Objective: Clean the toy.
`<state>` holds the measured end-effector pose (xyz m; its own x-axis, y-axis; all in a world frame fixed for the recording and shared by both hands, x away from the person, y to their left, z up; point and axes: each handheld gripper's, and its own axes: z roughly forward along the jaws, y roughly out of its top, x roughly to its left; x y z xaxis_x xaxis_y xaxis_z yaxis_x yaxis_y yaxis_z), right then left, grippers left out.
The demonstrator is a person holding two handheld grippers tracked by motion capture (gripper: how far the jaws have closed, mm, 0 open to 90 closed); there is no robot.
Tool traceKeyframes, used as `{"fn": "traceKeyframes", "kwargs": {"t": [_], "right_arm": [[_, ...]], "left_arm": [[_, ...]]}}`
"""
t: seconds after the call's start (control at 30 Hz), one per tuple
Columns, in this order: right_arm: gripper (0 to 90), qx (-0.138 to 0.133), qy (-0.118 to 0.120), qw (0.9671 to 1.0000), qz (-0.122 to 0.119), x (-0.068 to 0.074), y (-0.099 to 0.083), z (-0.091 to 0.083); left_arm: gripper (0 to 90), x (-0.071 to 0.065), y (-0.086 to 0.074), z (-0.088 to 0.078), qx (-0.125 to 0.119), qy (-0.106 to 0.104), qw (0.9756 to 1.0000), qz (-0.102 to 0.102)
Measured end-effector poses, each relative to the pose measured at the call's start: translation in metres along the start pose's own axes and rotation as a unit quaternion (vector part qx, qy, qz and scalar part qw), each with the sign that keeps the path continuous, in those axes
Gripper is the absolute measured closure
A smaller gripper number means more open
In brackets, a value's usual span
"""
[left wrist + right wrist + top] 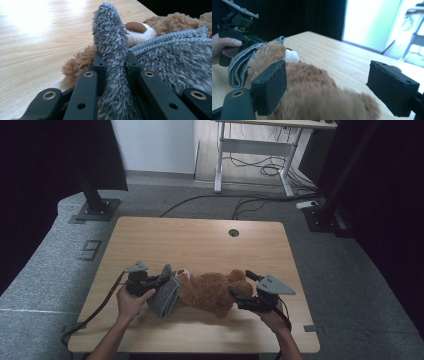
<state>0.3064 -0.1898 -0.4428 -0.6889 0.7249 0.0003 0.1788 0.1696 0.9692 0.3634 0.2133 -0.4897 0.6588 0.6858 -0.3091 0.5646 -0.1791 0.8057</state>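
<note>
Grey carpet, loose floor cables and a white desk frame are being recorded behind a pale wooden table (200, 245) in the high view, with dark curtains at both sides. A brown teddy bear (212, 292) is lying on its side on the near half of the table, a grey knitted cloth (167, 296) bunched over its head end. The left gripper (165, 279) is being held at the cloth; the right gripper (245, 287) is being held over the bear's legs.

Along the left gripper view, a fold of the cloth (112, 62) is being pinched between the closed jaws, the bear's muzzle (136, 31) lying just behind.

Along the right gripper view, the jaws are standing wide apart above the bear's body (312, 92), nothing being gripped.

Risk is being judged as follows: with the bear released, a pull on the cloth may drag the whole toy across the smooth wood, or the thin fold may slip from the pinch.
</note>
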Motion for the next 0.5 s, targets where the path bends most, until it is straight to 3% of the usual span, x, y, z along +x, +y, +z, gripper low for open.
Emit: {"fn": "traceKeyframes", "kwargs": {"t": [0.1,0.23,0.3,0.4,0.43,0.5], "right_arm": [[13.5,0.037,0.013,0.9992,0.002,0.0,0.002,0.022],[12.9,0.091,0.026,0.9955,-0.004,0.009,-0.012,0.042],[12.0,0.118,0.04,0.9922,0.004,0.014,-0.026,0.047],[13.7,0.133,0.056,0.9895,0.009,0.022,-0.04,0.048],[14.4,0.141,0.063,0.9881,0.002,0.027,-0.046,0.047],[18.0,0.15,0.055,0.987,-0.016,0.038,-0.058,0.046]], "left_arm": [[76.3,-0.001,-0.001,-0.001,0.001,0.001,1.0,0.006],[76.3,0.0,-0.005,-0.003,0.0,-0.003,1.0,0.002],[76.2,0.002,-0.008,-0.004,-0.003,-0.018,0.9998,-0.008],[76.2,0.002,-0.014,-0.005,-0.004,-0.027,0.9996,-0.013],[76.2,0.002,-0.015,-0.007,-0.004,-0.028,0.9995,-0.012],[76.2,0.001,-0.019,-0.008,-0.003,-0.034,0.9993,-0.013]]}}
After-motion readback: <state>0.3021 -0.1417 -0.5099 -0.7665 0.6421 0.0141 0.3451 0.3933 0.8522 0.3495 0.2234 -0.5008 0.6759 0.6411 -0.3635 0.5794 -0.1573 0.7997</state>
